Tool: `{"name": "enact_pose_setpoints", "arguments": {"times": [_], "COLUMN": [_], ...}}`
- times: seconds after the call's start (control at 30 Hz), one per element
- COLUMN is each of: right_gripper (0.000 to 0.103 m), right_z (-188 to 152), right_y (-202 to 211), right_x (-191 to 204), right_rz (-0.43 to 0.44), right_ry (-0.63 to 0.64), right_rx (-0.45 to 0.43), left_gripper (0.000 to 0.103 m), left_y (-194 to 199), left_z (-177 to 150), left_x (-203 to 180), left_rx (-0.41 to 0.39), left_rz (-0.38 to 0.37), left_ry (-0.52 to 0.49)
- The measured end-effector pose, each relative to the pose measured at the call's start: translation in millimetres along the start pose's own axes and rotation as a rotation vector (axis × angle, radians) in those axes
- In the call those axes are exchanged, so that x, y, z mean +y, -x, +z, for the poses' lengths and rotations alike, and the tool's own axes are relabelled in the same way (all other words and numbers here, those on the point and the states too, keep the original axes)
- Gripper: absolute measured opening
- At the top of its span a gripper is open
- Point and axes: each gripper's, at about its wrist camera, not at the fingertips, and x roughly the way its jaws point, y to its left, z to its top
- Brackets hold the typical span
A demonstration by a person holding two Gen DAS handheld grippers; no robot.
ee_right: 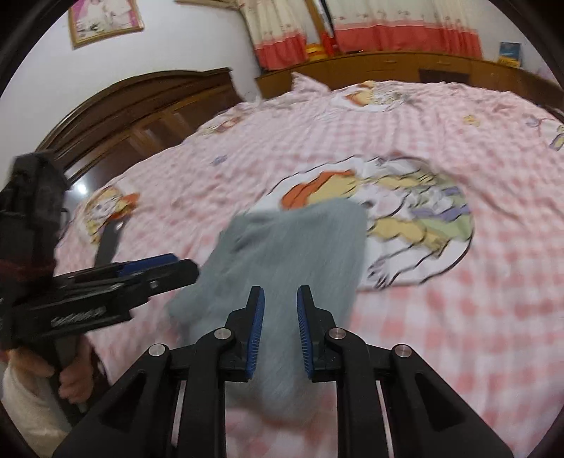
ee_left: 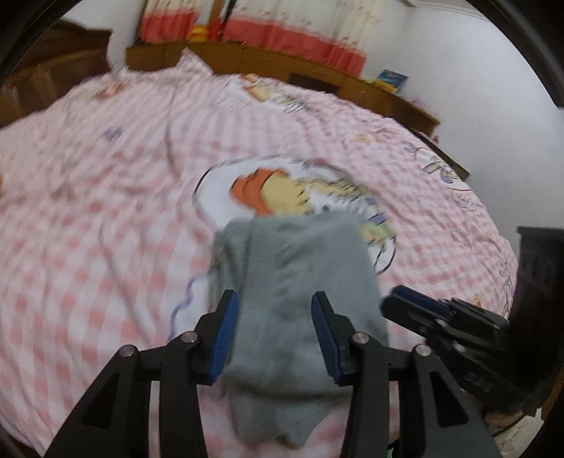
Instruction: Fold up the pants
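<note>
grey pants [ee_left: 289, 282] on checked bedspread [ee_left: 105, 229]

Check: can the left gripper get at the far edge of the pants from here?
Probably yes. The pants lie right ahead between the left gripper's fingers, nothing on top, bedsheet bare around.

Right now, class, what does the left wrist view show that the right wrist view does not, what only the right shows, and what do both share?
Only the left wrist view: the right tongs from the side, jaws near together.

Only the right wrist view: a framed picture, the headboard, and a hand gripping the left tongs.

Both: grey pants on the pink checked sheet, the curtains, and a low wooden ledge.
</note>
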Motion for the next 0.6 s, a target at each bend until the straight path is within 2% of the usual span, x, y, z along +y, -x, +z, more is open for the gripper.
{"name": "enact_pose_setpoints", "arguments": {"times": [0.23, 0.33, 0.43, 0.6], "right_gripper": [0.020, 0.020, 0.020, 0.020], "right_z": [22, 22, 17, 13], "right_y": [-35, -52, -67, -75], "right_x": [-16, -21, -27, -30], "right_rz": [-0.047, -0.065, -0.075, -0.077], "right_ry": [-0.043, -0.042, -0.045, -0.043], "right_rx": [0.017, 0.047, 0.073, 0.070], "left_gripper": [0.043, 0.037, 0.037, 0.038], "left_y": [-44, -66, -81, -87], "left_z": [26, 27, 23, 17], "left_x": [-14, -10, 2, 10], "left_rx": [0.011, 0.037, 0.055, 0.056], "left_rz": [-0.020, 0.024, 0.069, 0.060], "left_ry": [-0.057, -0.070, -0.061, -0.051]}}
